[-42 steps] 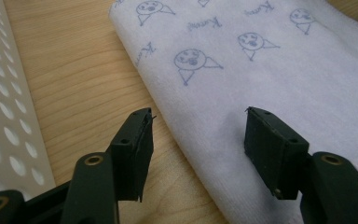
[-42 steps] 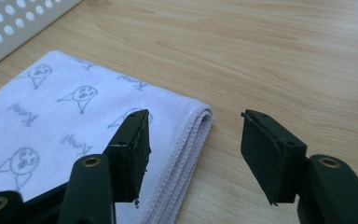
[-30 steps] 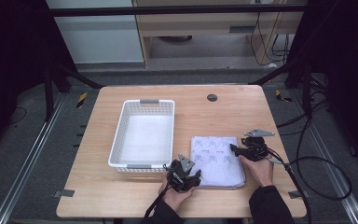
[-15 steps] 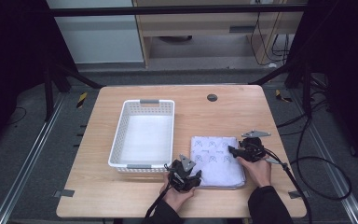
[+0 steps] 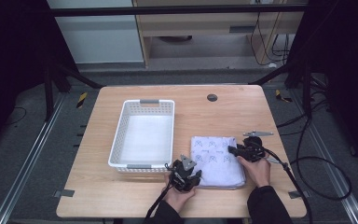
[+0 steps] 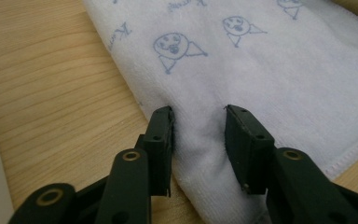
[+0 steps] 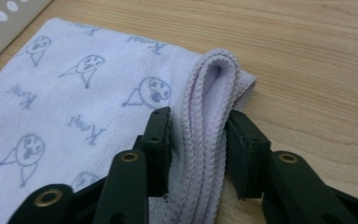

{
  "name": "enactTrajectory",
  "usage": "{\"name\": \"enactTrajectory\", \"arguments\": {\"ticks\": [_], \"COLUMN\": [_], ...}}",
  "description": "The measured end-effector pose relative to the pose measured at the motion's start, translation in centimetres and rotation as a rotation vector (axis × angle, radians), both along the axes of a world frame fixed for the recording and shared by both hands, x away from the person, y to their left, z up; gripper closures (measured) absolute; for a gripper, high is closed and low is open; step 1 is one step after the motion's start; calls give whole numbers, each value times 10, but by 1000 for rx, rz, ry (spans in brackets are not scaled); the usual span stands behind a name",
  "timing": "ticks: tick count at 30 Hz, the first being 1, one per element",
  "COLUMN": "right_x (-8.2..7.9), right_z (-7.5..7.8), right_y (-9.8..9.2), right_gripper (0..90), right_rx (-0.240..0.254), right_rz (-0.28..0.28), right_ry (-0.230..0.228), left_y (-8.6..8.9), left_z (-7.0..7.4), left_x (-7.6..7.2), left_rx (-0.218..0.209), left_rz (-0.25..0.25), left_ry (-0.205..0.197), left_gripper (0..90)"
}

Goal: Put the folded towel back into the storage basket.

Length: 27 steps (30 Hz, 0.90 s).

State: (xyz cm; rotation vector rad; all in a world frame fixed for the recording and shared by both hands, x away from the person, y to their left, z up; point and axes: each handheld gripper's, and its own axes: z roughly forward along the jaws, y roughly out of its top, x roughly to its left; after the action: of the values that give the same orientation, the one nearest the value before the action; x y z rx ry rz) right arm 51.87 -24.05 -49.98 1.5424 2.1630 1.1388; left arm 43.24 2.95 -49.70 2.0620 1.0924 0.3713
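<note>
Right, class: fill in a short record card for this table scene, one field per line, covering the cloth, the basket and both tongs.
Cloth: white folded towel with blue face prints, flat on the wooden table
Basket: white perforated plastic basket, left of the towel
Left tongs: at the towel's near left edge, jaws just closing, towel between them
Right tongs: jaws just closing, pads against the bunched towel edge

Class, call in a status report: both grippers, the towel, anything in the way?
Left gripper jaws just closing, astride towel edge. Right gripper jaws just closing, pinching bunched towel hem. Basket sits beside the towel, not in the way.
</note>
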Motion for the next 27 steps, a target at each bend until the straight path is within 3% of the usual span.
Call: {"name": "enactTrajectory", "arguments": {"ticks": [3,12,17,27], "right_x": [-1,-4,-13,-33], "right_z": [1,6,23,60], "right_y": [1,0,-4,-5], "right_gripper": [691,771,775,776], "right_rx": [6,23,72,75], "right_rz": [3,-1,2,16], "right_ry": [4,-3,-61,-190], "left_y": [1,6,9,12], "left_z": [0,1,10,41], "left_x": [1,-1,-4,-11], "left_rx": [-14,-75,-112,-143], "left_rz": [-6,-12,-28,-68], "left_ry": [9,-26,-48,-107], "left_gripper": [664,767,774,777]}}
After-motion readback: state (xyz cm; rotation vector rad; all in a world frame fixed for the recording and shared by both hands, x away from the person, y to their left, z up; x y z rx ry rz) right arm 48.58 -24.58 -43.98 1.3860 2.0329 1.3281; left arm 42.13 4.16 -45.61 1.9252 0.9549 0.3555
